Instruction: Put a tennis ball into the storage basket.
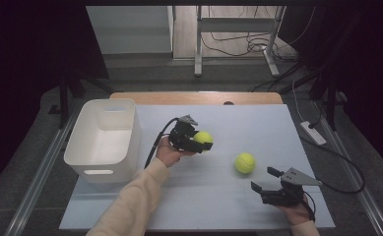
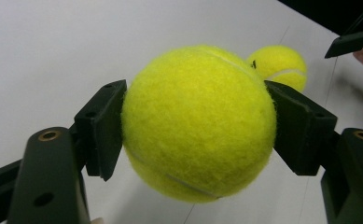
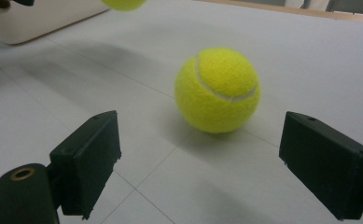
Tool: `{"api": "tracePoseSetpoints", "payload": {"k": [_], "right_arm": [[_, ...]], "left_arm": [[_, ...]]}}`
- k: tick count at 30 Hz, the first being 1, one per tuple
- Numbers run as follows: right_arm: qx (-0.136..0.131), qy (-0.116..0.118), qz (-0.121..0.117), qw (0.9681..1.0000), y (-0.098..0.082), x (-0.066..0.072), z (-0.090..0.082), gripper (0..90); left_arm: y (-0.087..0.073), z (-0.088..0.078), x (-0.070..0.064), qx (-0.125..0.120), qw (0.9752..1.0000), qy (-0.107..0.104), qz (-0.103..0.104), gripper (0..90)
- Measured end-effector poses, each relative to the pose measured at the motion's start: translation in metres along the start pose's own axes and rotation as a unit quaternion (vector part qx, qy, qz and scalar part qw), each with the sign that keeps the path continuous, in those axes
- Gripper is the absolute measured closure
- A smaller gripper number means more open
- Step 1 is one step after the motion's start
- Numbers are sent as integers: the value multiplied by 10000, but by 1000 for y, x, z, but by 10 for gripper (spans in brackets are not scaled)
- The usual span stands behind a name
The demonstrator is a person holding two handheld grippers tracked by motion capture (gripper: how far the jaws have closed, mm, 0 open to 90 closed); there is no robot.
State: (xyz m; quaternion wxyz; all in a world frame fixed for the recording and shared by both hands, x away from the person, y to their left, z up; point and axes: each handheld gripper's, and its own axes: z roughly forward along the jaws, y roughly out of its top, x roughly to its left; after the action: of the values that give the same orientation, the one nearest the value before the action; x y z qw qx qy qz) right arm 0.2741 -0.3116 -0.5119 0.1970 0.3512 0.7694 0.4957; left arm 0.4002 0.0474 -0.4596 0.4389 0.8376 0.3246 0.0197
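The left tool [image 1: 201,141] is pinching a tennis ball [image 1: 203,138] between its two black pads, one on each side of it, and is hanging clear above the desk [image 1: 258,123]. A cream-sleeved forearm is reaching in behind it, with the hand wrapping the tool's rear. The right tool [image 1: 263,179] is sitting low, its jaws standing wide apart with nothing between them, held from behind by the other hand.

Two yellow-green tennis balls, one [image 1: 203,137] with a faint pale seam and one [image 1: 245,162] with a white seam, contrasted with black grippers [image 1: 206,143], a white bin [image 1: 103,140] and a pale grey-blue tabletop [image 1: 258,128].
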Motion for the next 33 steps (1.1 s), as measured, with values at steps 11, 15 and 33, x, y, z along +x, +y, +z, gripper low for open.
{"api": "tracePoseSetpoints", "payload": {"k": [11,15,33], "right_arm": [[1,-9,-9,10000,0,0,0,126],[3,-13,-9,10000,0,0,0,126],[-11,-40,-6,10000,0,0,0,126]], "left_arm": [[1,-16,-1,-216,9998,23,36,272],[1,-22,-1,-325,9995,15,29,272],[2,-41,-4,-702,9975,32,31,272]]}}
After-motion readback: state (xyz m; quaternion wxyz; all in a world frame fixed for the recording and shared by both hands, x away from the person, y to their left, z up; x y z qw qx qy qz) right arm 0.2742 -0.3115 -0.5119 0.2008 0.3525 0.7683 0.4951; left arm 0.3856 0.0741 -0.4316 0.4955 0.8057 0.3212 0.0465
